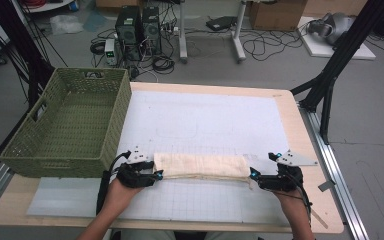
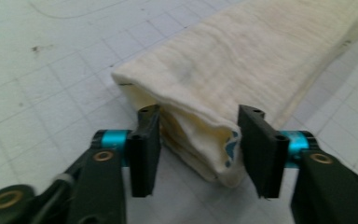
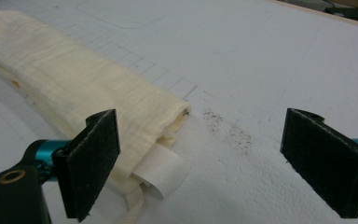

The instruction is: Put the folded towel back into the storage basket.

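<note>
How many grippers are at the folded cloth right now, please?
2. The left gripper is at the folded cloth's left end, fingers apart around its corner; the right gripper is at its right end, also open.

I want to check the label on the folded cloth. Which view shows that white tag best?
The right gripper view: the white tag curls out of the folded cloth end, close up. The high view makes it too small to tell; the left gripper view faces the cloth's other end.

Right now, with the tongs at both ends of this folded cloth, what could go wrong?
1. The left tongs are open around only a corner of the folded cloth, so they may pinch a single layer and unfold it.
2. The right tongs are open wide with the cloth's end beside one pad, so closing could miss it.
</note>
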